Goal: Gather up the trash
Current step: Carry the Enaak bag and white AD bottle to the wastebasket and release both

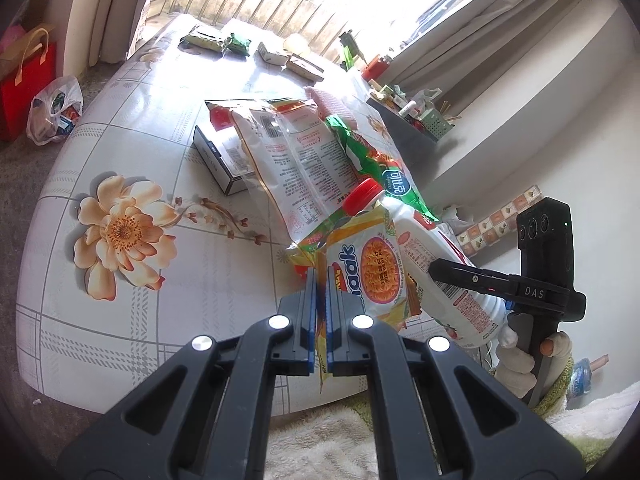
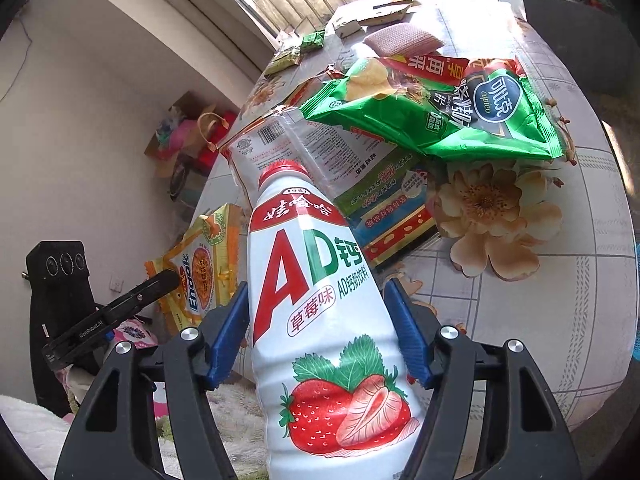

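Two pieces of trash are in hand and off the round desk [image 1: 120, 300] with its flower-patterned white cover. The left tool [image 1: 320, 304] has its blue pads pressed together on the edge of a yellow crinkled plastic noodle-snack wrapper [image 1: 372, 276], which hangs in the air in front of it. The right tool [image 2: 320, 336] pinches a white plastic drink bottle with a red cap and a strawberry label [image 2: 316, 320] across its body, one blue pad on each side; the bottle points up and away from that camera, clear of the desk as far as the right wrist view shows.

Much is left, by my judgement. On the desk lie a large clear-and-white printed plastic bag [image 1: 296, 156], a green crisp packet [image 2: 440, 112] resting on top of it, and a small black-and-white cardboard box [image 1: 224, 156] partly under the bag. Farther back, near the window, sit several small green and pale packets [image 1: 236, 42] and a flat pinkish pack [image 2: 404, 38].

No bin shows plainly in either view, so where the two held items go cannot be told. I would put the task at an early-to-middle stage.
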`<act>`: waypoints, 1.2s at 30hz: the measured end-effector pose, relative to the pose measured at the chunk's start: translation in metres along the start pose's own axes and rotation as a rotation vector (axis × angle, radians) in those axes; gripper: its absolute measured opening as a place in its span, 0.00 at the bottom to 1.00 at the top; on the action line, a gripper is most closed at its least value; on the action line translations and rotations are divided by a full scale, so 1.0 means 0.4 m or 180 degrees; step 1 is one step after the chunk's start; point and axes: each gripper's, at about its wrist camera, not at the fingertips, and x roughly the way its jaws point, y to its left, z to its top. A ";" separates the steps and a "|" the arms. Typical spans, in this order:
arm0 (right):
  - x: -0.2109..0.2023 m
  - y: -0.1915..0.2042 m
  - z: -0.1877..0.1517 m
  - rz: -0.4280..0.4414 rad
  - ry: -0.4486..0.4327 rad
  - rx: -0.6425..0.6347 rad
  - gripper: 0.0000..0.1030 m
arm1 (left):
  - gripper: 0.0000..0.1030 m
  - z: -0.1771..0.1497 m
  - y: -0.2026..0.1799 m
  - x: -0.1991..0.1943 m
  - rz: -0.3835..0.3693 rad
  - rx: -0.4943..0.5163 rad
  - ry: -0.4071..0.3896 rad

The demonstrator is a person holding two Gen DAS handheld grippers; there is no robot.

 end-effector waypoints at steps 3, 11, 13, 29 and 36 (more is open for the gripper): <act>-0.050 -0.016 -0.010 0.0031 -0.0152 0.0055 0.64 | 0.02 0.020 -0.035 -0.005 -0.0078 0.0107 -0.0016; -0.220 -0.150 -0.074 0.0043 -0.0665 0.0560 0.63 | 0.02 0.095 -0.228 0.085 -0.0372 0.0724 0.0128; -0.274 -0.203 -0.102 -0.0011 -0.0835 0.0750 0.63 | 0.02 0.110 -0.295 0.132 -0.0484 0.0930 0.0216; -0.550 -0.727 -0.418 -0.1000 -0.1683 0.2692 0.62 | 0.02 0.053 -0.926 0.774 -0.0622 0.2313 0.1580; -0.482 -0.990 -0.417 -0.1089 -0.1553 0.3273 0.61 | 0.02 -0.065 -1.069 1.075 -0.0286 0.2632 0.2038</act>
